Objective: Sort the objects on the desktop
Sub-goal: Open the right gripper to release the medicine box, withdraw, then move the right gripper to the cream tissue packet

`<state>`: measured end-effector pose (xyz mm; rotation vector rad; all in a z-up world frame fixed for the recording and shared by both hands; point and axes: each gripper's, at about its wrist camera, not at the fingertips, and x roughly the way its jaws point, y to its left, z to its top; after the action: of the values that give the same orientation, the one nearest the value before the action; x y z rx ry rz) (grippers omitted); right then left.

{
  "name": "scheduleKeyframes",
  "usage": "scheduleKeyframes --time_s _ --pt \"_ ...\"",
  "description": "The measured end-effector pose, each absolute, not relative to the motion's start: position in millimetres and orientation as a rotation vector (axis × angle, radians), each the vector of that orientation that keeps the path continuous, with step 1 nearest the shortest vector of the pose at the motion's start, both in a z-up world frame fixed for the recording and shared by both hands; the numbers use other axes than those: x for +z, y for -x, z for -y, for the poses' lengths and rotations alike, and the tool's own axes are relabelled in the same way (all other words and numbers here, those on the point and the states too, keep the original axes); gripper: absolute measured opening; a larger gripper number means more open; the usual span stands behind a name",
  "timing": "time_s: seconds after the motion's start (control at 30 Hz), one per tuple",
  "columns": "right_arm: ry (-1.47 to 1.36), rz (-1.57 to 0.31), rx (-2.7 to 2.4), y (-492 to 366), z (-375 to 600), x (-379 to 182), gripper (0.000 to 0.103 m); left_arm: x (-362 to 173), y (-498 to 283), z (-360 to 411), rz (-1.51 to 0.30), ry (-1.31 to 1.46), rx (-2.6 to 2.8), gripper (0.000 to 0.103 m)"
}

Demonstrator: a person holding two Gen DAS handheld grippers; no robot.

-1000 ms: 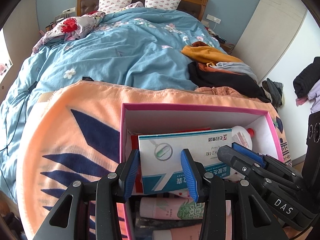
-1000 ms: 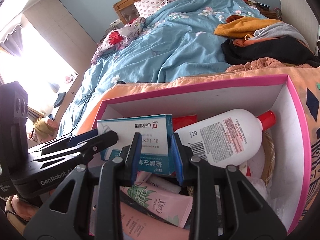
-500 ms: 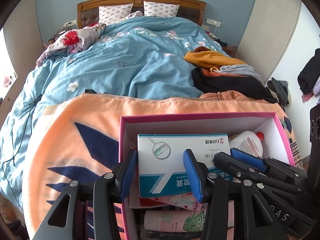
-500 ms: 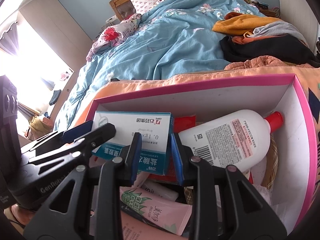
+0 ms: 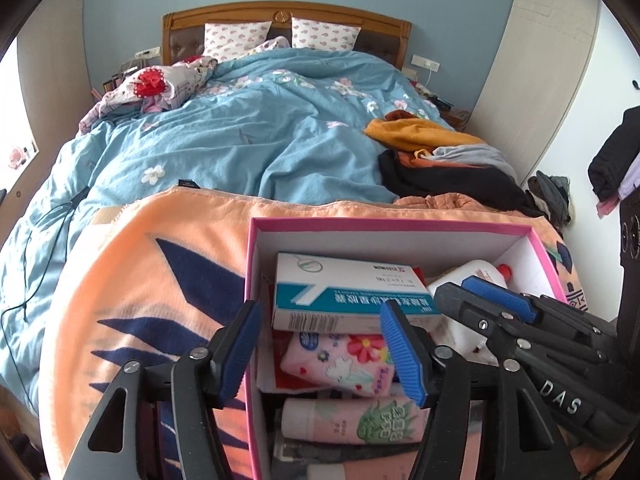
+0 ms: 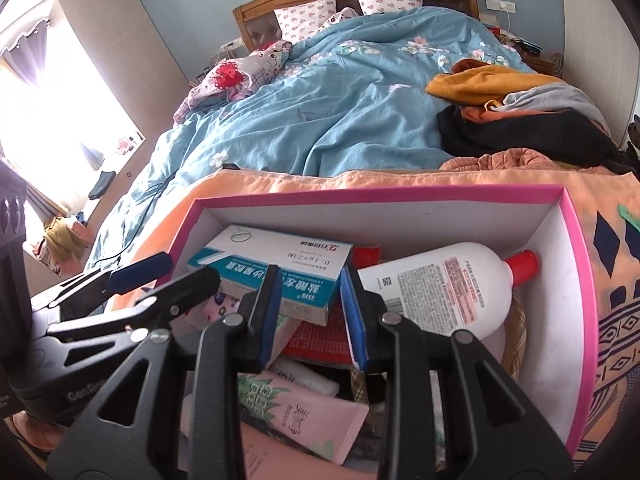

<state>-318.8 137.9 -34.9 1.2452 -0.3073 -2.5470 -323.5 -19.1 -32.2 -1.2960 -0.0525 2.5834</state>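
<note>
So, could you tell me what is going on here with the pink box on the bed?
A person is sorting items into a pink box set on an orange blanket on the bed, with a gripper in each hand. A white and teal medicine carton lies on top of the pile in the box, beside a white bottle with a red cap. The left gripper and the right gripper both hang open over the box, and neither grips the carton.

Home bedroom: bed [image 5: 256, 140], pillows [image 5: 236, 38].
</note>
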Motion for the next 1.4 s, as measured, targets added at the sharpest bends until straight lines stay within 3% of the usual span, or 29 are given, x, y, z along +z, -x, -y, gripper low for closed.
scheduleKeyframes --time_s 0.17,0.27,0.33,0.4,0.43,0.5,0.8,1.4 --pt "-1.203 0.289 -2.547 301 -143 -27 0.035 -17 298 20 0.046 1.227 2.640 0.083" --pt "-1.179 0.281 -2.538 285 -146 -22 0.044 -7 280 21 0.033 1.184 2.682 0.088" --pt "-1.155 0.254 -2.540 272 -147 -18 0.045 -1 267 22 0.030 1.165 2.711 0.092" --pt "-1.143 0.230 -2.532 259 -147 -15 0.047 5 255 25 0.049 1.137 2.730 0.103" --pt "-1.133 0.223 -2.539 250 -148 -13 0.049 9 248 27 0.064 1.125 2.741 0.103" --pt "-1.123 0.212 -2.538 238 -149 -12 0.062 12 236 27 0.064 1.120 2.746 0.103" --pt "-1.116 0.209 -2.504 183 -153 -11 0.070 11 196 23 0.028 1.169 2.731 0.103" --pt "-1.317 0.193 -2.244 94 -139 -58 0.072 -46 117 94 0.089 1.455 2.657 0.103"
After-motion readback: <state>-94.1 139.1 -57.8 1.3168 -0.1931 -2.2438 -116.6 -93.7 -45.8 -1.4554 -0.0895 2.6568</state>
